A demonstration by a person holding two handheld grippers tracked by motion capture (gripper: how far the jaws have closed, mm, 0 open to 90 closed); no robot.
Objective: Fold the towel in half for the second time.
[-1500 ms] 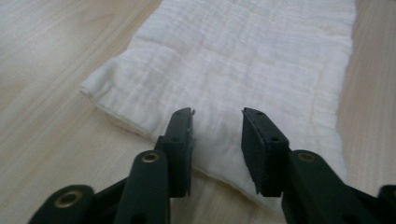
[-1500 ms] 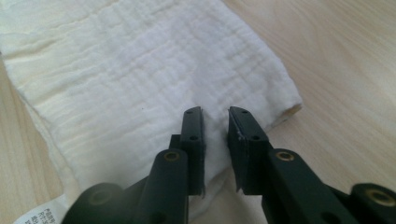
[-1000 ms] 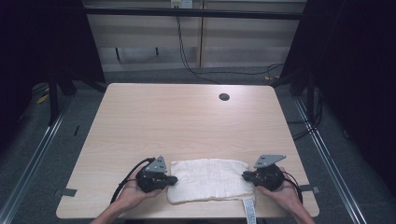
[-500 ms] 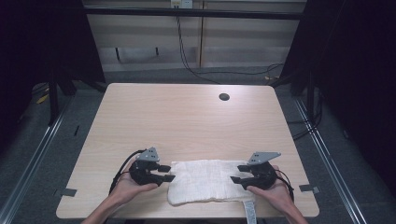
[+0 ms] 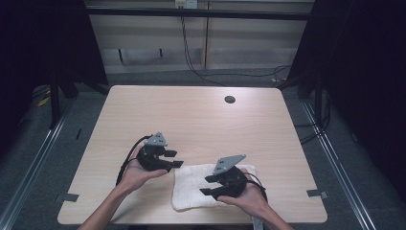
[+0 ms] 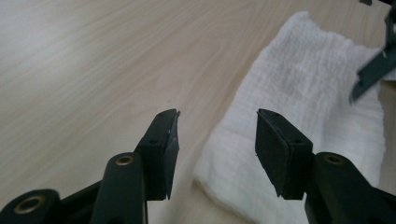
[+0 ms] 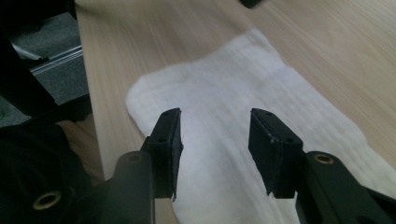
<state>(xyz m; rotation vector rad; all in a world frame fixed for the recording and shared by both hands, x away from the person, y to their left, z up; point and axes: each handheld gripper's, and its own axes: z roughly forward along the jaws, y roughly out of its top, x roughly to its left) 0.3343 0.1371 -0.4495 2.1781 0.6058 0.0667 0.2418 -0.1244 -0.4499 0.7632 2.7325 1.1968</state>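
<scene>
Two grippers — left and right — are held with jaws apart and empty, just opened, over a folded towel laid at the table's near edge — further folding is judged possibly left.

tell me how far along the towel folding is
Looks done: the white ribbed cloth towel lies folded into a compact oblong near the front edge of the light wooden table. In hand: nothing; the left gripper and right gripper have just opened, jaws apart and free of the cloth. Left: perhaps another fold or a tidy-up; I can't tell.
</scene>
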